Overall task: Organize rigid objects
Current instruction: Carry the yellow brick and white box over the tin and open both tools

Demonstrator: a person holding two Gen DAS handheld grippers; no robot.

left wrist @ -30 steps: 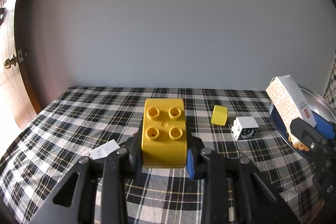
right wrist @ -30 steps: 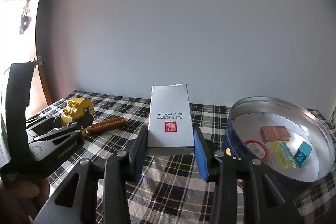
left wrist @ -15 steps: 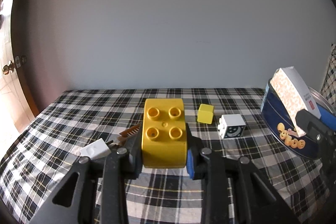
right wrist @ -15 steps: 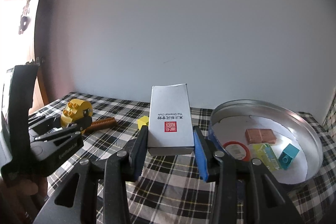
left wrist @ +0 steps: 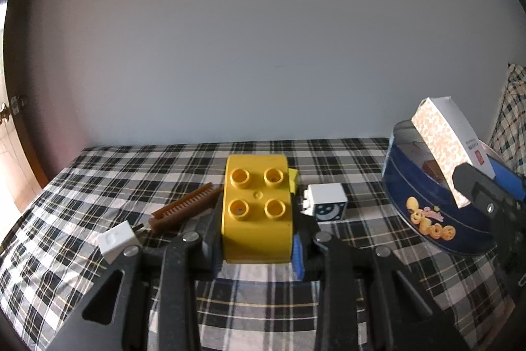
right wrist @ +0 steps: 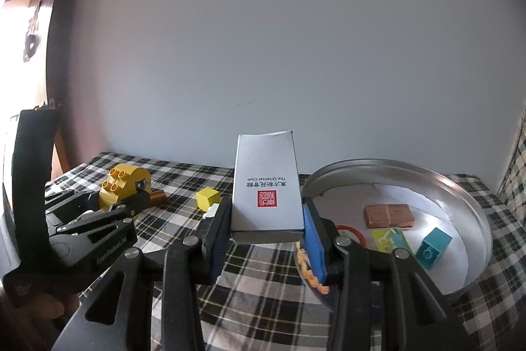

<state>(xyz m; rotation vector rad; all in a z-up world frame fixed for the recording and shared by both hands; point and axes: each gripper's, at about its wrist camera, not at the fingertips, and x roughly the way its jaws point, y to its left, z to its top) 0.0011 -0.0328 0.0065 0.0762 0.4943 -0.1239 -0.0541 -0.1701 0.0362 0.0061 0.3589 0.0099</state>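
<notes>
Yellow block (left wrist: 257, 209) clamped, white box (right wrist: 267, 199) clamped

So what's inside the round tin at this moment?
Inside the tin: a brown block, a teal brick, a yellow-green card and a red ring. The right gripper hides the near part.

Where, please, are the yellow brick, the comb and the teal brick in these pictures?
yellow brick (left wrist: 257, 209): left wrist view, studded top face.
comb (left wrist: 184, 213): left wrist view, middle of the toothed spine.
teal brick (right wrist: 433, 247): right wrist view, front face, inside the tin.
</notes>
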